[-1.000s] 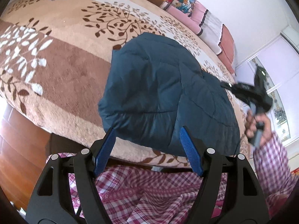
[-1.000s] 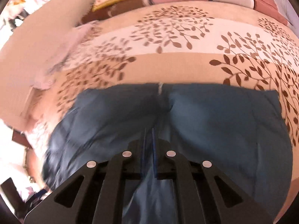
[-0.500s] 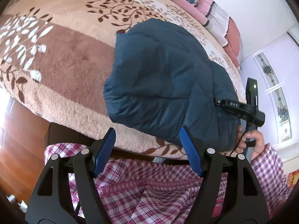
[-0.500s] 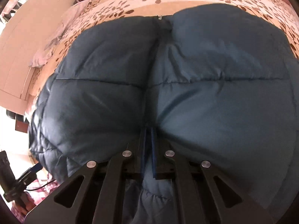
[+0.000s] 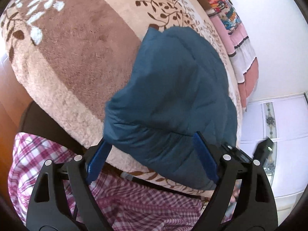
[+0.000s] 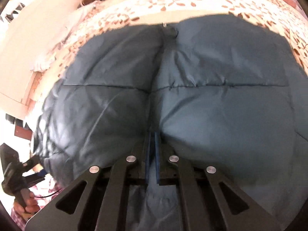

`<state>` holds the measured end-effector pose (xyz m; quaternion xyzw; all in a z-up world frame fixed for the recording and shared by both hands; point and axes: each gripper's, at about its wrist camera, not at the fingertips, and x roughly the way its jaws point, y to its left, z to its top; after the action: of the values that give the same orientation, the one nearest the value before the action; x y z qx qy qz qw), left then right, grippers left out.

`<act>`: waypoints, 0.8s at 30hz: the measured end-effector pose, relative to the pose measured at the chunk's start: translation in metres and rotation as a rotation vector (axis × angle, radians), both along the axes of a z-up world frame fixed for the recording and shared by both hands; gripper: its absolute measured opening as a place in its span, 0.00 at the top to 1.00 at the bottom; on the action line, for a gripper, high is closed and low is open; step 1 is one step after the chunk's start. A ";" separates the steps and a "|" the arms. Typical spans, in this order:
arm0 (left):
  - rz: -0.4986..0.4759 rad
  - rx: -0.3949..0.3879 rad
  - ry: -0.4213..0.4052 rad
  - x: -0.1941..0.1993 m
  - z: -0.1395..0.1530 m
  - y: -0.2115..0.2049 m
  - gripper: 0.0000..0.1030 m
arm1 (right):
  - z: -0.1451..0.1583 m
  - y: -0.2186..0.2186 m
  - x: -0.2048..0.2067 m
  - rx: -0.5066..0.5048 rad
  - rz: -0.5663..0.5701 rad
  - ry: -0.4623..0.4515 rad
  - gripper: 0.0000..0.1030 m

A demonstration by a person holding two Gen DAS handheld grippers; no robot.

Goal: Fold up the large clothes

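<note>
**Jacket drawing closer to the bed's near edge**

Since a second ago the blue quilted jacket (image 5: 173,100) has been filling more and more of the right wrist view, and in the left wrist view the bed has been rotating so that the jacket's near corner is now reaching down between the left claw's fingers. The jacket (image 6: 173,96) is lying folded on the leaf-patterned blanket (image 5: 77,61), bulging in two padded lobes with a zipper seam running down the middle and one stitched line crossing it. Its lower end is hanging at the near edge of the bed.

The right gripper (image 6: 153,154) is clenching the jacket: its blue pads (image 6: 157,157) are pressing nearly together with a pinch of blue fabric caught between them along the central seam. The left gripper (image 5: 152,159) is standing released, its blue pads (image 5: 204,159) spread wide, with the jacket's lower corner sitting between them but not squeezed.

Beyond the jacket, the blanket is showing brown, beige and cream bands with leaf sprigs. Stacked pillows (image 5: 238,44) in pink, white and salmon are lining the far side against a white wall. The person's pink plaid clothing (image 5: 134,202) is filling the bottom of the left wrist view. A hand (image 6: 27,204) gripping the other tool's handle is showing at the lower left of the right wrist view.
</note>
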<state>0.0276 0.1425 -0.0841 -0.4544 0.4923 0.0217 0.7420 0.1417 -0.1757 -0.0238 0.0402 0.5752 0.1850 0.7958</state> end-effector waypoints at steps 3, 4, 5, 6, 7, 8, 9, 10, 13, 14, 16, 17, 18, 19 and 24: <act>-0.008 0.027 0.004 0.007 -0.004 -0.007 0.18 | 0.017 -0.010 -0.023 0.031 0.003 -0.029 0.96; -0.002 0.033 0.001 0.009 -0.006 -0.007 0.18 | 0.021 -0.014 -0.033 0.046 0.008 -0.030 0.96; 0.003 0.033 -0.002 0.011 -0.007 -0.008 0.18 | 0.024 -0.016 -0.043 0.063 0.013 -0.024 0.96; 0.006 0.030 -0.005 0.012 -0.008 -0.007 0.18 | 0.025 -0.016 -0.050 0.076 0.018 -0.016 0.96; 0.014 0.027 -0.010 0.014 -0.009 -0.007 0.18 | 0.024 -0.016 -0.059 0.094 0.031 0.003 0.96; 0.020 0.026 -0.015 0.016 -0.010 -0.007 0.18 | 0.020 -0.015 -0.068 0.106 0.046 0.024 0.96; 0.023 0.026 -0.020 0.016 -0.011 -0.006 0.18 | 0.017 -0.012 -0.072 0.108 0.059 0.038 0.96; 0.026 0.026 -0.027 0.017 -0.011 -0.006 0.18 | 0.013 -0.009 -0.076 0.103 0.073 0.054 0.96; 0.032 0.020 -0.043 0.020 -0.012 -0.006 0.25 | -0.009 0.000 -0.080 0.051 0.094 0.098 0.96; 0.032 0.023 -0.051 0.021 -0.011 -0.007 0.28 | -0.012 0.001 -0.081 0.043 0.094 0.106 0.96; 0.025 0.040 -0.074 0.023 -0.007 -0.008 0.47 | -0.023 0.005 -0.076 0.021 0.095 0.121 0.97; 0.022 0.047 -0.084 0.024 -0.005 -0.008 0.52 | -0.027 0.006 -0.073 0.016 0.093 0.129 0.97; 0.017 0.055 -0.097 0.024 -0.003 -0.009 0.61 | -0.030 0.006 -0.072 0.013 0.092 0.135 0.98; 0.010 0.064 -0.109 0.024 0.000 -0.010 0.68 | -0.032 0.007 -0.071 0.012 0.091 0.140 0.98; -0.004 0.083 -0.137 0.023 0.009 -0.011 0.77 | -0.038 0.004 -0.069 0.021 0.079 0.150 0.98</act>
<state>0.0507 0.1312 -0.0747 -0.4225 0.4398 0.0095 0.7924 0.0731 -0.1714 -0.0614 0.0396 0.6324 0.2189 0.7420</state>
